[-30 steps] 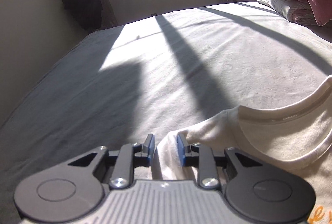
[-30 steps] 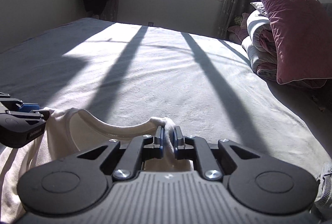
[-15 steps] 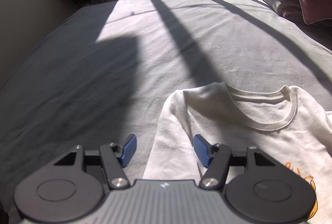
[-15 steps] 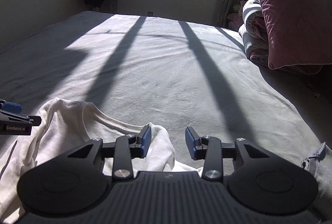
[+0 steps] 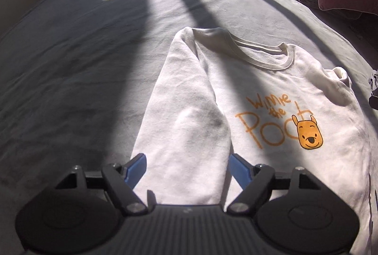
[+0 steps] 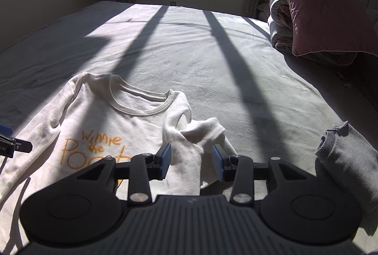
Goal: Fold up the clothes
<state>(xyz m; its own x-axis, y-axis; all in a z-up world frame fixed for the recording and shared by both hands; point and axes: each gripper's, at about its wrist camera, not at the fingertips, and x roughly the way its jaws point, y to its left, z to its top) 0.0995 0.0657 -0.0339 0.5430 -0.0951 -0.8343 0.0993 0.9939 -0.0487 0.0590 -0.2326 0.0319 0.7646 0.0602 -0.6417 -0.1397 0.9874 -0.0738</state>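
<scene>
Left wrist: sweatshirt [image 5: 271,98] lies flat, collar pointing away.

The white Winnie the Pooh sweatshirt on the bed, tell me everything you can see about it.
The white sweatshirt looks like soft cotton knit, with a ribbed round collar and orange "Winnie the Pooh" lettering beside a bear face. It lies front up on the grey bedsheet, part sunlit, part shadowed. One long sleeve is folded down over the body; the other sleeve is bunched and twisted. Both grippers' jaws stand open, gripping nothing. A grey garment lies nearby, apart from it.
</scene>
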